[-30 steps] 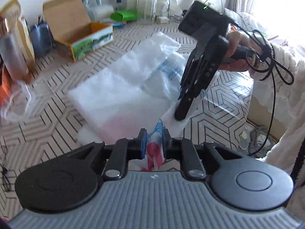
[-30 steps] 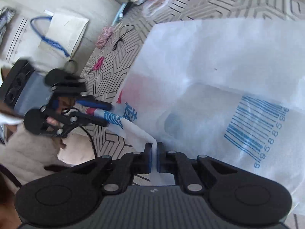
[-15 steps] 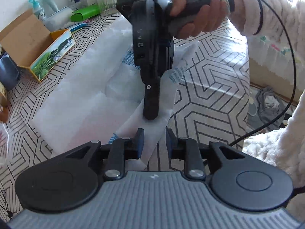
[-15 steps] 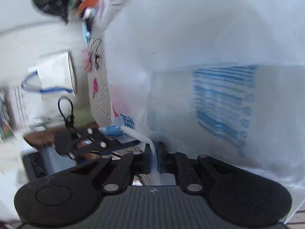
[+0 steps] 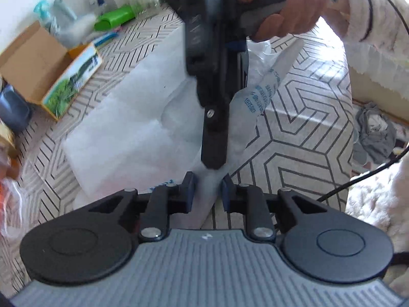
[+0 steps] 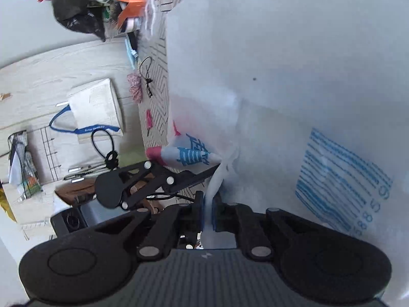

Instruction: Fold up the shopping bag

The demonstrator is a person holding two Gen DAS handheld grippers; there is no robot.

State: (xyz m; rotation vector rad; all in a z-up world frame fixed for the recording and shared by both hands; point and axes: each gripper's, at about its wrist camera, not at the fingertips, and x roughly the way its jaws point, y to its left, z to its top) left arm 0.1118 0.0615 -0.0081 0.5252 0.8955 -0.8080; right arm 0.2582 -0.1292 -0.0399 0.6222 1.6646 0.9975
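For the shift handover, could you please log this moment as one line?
phase: folding | left tool: open around handle strip | right tool: shut on white plastic shopping bag | bag: on patterned table

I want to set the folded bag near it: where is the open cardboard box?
In the left wrist view, the open cardboard box sits at the far left of the patterned table, left of the shopping bag, with a green container behind it.

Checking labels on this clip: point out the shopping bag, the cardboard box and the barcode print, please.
shopping bag (image 5: 122, 133): left wrist view, flat white panel on the table.
cardboard box (image 5: 38, 76): left wrist view, brown inner wall of the open box.
barcode print (image 6: 340, 176): right wrist view, middle of the blue bars on the bag.
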